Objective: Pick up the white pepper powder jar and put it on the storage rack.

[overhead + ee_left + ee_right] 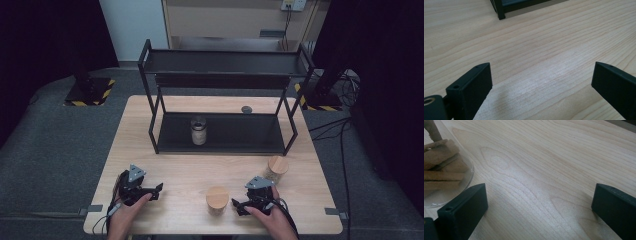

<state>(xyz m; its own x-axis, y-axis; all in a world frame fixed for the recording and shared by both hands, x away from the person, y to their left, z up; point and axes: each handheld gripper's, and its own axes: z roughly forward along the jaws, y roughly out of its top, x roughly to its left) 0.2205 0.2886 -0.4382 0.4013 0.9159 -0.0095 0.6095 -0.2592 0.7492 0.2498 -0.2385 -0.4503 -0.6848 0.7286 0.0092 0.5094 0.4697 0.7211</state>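
Both claws spread, empty. Right claw (240, 206) at three o'clock of wooden-lidded glass jar (217, 200); careless approach risks toppling it.

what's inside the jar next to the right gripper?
The glass jar by the right gripper holds brown stick-like pieces stacked flat, seen through its wall. From above, its wooden lid covers the contents, so the fill level can't be told.

From above we look forward and down over the whole table (190, 172); both claw cameras skim that same tabletop at close range.
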